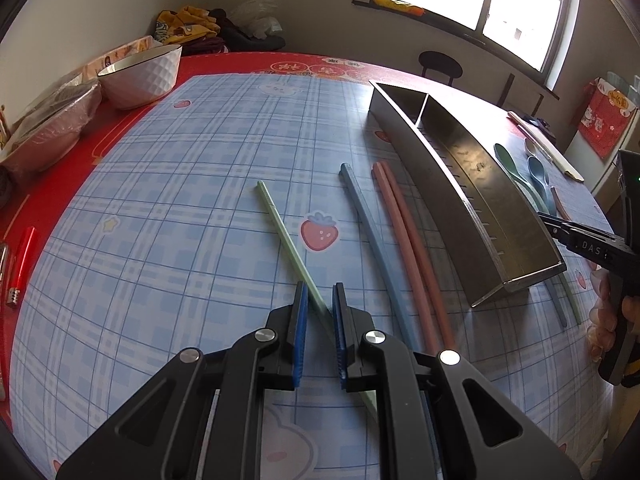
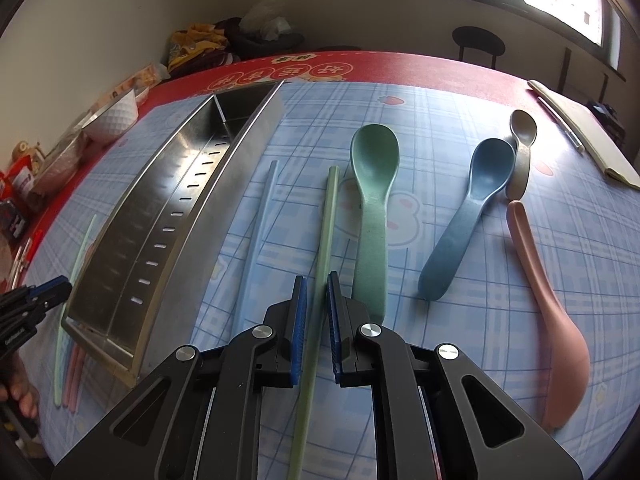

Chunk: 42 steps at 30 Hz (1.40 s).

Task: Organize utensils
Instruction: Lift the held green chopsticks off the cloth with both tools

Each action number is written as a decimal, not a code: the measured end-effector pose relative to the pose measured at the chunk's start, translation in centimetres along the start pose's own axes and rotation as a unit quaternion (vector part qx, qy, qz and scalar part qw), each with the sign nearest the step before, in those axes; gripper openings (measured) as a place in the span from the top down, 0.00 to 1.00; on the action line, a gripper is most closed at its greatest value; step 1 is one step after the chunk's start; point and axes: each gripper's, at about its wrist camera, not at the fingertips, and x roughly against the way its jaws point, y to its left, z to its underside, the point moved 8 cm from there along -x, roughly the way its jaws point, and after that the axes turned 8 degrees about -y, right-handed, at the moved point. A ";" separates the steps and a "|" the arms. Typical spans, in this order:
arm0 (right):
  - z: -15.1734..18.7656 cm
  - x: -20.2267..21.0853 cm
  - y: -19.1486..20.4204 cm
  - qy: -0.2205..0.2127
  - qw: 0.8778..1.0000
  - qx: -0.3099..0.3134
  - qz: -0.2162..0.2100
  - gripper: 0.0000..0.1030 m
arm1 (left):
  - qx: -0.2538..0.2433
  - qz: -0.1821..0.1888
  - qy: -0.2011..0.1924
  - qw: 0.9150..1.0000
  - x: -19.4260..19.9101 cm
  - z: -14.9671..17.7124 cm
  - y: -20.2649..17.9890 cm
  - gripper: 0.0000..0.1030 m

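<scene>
My left gripper (image 1: pixel 320 286) is shut on a pale green chopstick (image 1: pixel 280 224), which runs diagonally between its blue pads over the checked tablecloth. My right gripper (image 2: pixel 317 278) is shut on a second green chopstick (image 2: pixel 330 208) that points straight ahead. Whether either chopstick is off the cloth I cannot tell. The long metal utensil tray (image 1: pixel 440 184) (image 2: pixel 224 184) lies between the two grippers, its divided compartments showing nothing inside. A blue chopstick (image 1: pixel 368 216) and two pink chopsticks (image 1: pixel 404 232) lie left of the tray. To its right are a light blue chopstick (image 2: pixel 260 220) and green (image 2: pixel 374 184), blue (image 2: pixel 468 216), grey (image 2: pixel 522 148) and pink (image 2: pixel 548 308) spoons.
A white bowl (image 1: pixel 144 76) and wrapped packages (image 1: pixel 52 120) crowd the table's far left edge, and a red pen (image 1: pixel 24 256) lies nearer. A notepad (image 2: pixel 580 132) sits at the far right. A dark chair (image 2: pixel 478 44) stands beyond the table under the window.
</scene>
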 end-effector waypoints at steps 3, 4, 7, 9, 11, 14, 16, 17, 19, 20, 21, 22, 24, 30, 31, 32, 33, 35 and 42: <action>0.0 0.0 -0.1 -0.001 1.000 -0.005 -0.003 0.90 | -0.016 -0.005 0.004 1.000 -0.4 -0.3 -0.3 0.88; 0.0 0.0 -0.1 -0.001 1.000 -0.007 -0.004 0.90 | -0.021 -0.006 0.006 1.000 -0.6 -0.5 -0.3 0.88; 0.0 0.1 -0.2 -0.002 1.000 -0.011 -0.006 0.90 | -0.031 -0.007 0.012 0.999 -1.1 -0.9 -0.5 0.89; 0.0 0.0 -0.3 -0.002 1.000 -0.015 -0.008 0.90 | -0.034 -0.005 0.012 0.999 -1.5 -1.2 -0.5 0.90; 0.0 0.0 -0.3 -0.003 1.000 -0.020 -0.013 0.90 | -0.037 -0.003 0.009 0.999 -1.8 -1.4 -0.6 0.90; 0.0 0.0 -0.5 -0.004 0.999 -0.029 -0.018 0.90 | -0.037 -0.004 0.005 0.999 -2.1 -1.6 -0.7 0.90; 0.0 0.0 -0.4 -0.004 1.000 -0.025 -0.014 0.90 | -0.038 -0.004 0.004 0.999 -2.1 -1.7 -0.7 0.90; 0.0 0.0 -0.3 -0.004 1.000 -0.020 -0.009 0.90 | -0.036 -0.002 0.004 0.999 -2.2 -1.7 -0.7 0.90; 0.0 0.0 -0.1 -0.004 1.000 -0.006 0.003 0.90 | -0.031 0.005 0.004 1.000 -2.2 -1.7 -0.6 0.89; 0.0 0.0 0.1 -0.004 1.000 0.000 0.009 0.90 | -0.026 0.010 0.004 1.000 -2.1 -1.7 -0.5 0.88; 0.0 0.0 0.2 -0.004 1.000 0.005 0.014 0.90 | -0.023 0.014 0.003 1.000 -2.1 -1.7 -0.5 0.87; 0.0 0.0 0.3 -0.004 1.000 0.007 0.017 0.90 | -0.021 0.016 0.002 1.000 -2.1 -1.7 -0.5 0.87; 0.0 0.0 0.3 -0.002 1.000 0.008 0.019 0.90 | -0.020 0.017 0.002 1.000 -2.1 -1.6 -0.5 0.87; 0.0 -0.1 0.8 0.000 0.999 0.033 0.039 0.89 | -0.032 0.006 0.000 0.999 -2.0 -1.5 -0.7 0.87; 0.0 -0.1 0.8 -0.001 0.999 0.034 0.041 0.89 | -0.036 0.004 0.000 0.999 -2.0 -1.5 -0.8 0.87; 0.0 -0.1 0.8 -0.002 0.999 0.032 0.041 0.89 | -0.037 0.003 0.000 0.999 -2.0 -1.5 -0.8 0.87; 0.0 -0.1 0.7 -0.002 0.999 0.029 0.038 0.89 | -0.035 0.005 0.000 0.999 -2.0 -1.5 -0.8 0.87; 0.0 -0.1 0.5 -0.003 0.999 0.024 0.034 0.89 | -0.032 0.008 0.000 0.999 -2.0 -1.6 -0.7 0.87; -0.1 0.4 0.7 -0.015 0.999 0.022 0.025 0.94 | 0.008 0.039 -0.004 0.999 -1.7 -1.5 0.2 0.95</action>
